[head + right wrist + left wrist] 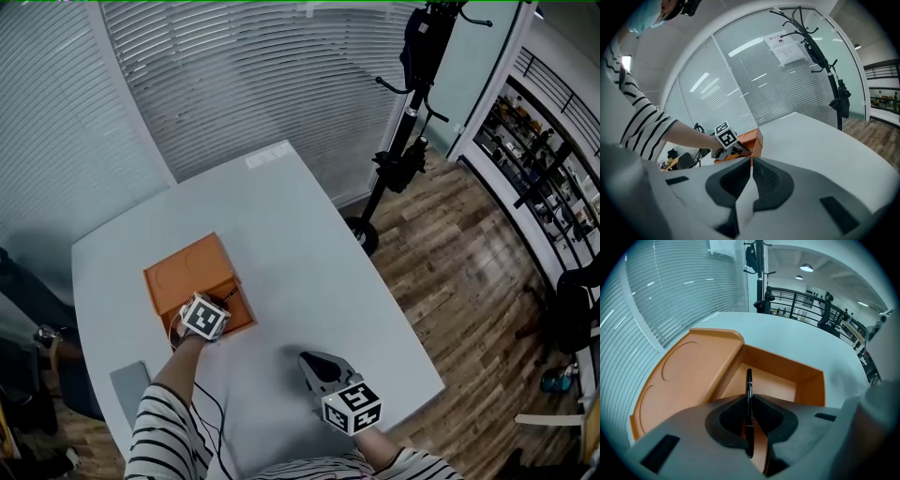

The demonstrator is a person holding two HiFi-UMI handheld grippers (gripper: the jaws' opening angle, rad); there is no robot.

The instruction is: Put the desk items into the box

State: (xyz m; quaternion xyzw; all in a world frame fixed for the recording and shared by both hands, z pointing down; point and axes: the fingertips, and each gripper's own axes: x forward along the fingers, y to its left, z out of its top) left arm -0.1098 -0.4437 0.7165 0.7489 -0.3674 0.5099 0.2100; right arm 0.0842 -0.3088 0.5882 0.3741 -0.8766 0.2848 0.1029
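On the white table (pixel 309 244), near its left edge, my left gripper (pixel 750 398) pinched a black pen (pixel 749 383) over the open orange box (pixel 787 367), not yet released, while a grey slab (pixel 129 386) at the front-left corner lay outside and my right gripper (pixel 751 161) sat closed on nothing

The pen (pixel 749 399) seemingly hangs over the box (pixel 774 383) on the table's (pixel 314 262) left side.

I look down on a white counter (pixel 309 272) standing on a wood plank floor (pixel 469 262). Closed slatted blinds (pixel 234 84) behind glass fill the wall from 10 to 12 o'clock. A black coat stand (pixel 411 112) rises at 1 o'clock, near the counter's far corner. A dark railing (pixel 553 89) runs at 2 o'clock. Ceiling lamps (pixel 806 268) glow overhead.
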